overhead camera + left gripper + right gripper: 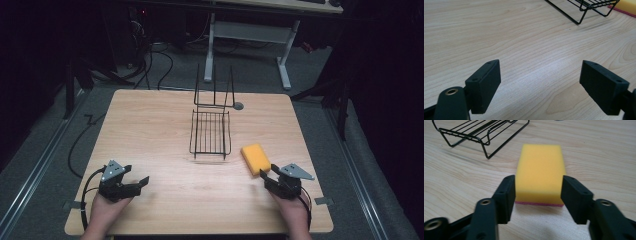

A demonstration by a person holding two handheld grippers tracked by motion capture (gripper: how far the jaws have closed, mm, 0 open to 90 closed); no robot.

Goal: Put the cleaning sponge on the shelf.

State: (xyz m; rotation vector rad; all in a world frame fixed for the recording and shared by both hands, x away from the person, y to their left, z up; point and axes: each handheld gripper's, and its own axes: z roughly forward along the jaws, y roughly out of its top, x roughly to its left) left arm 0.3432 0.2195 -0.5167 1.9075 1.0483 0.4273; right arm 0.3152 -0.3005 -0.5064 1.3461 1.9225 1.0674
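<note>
Your right tool [537, 188] has its jaws set around the near end of the yellow sponge [539, 172], one on each side, touching or almost touching its flanks. It cannot be told whether they are pressing yet. The sponge lies flat on the bench [150, 130], pink underside down, just right of the black wire rack [210, 132], which is empty. Your left tool [539, 82] is spread wide over bare bench, holding nothing. Judged from this, the work is at its start: you have still to close the grip, lift the sponge and, probably, place it in the rack.
</note>
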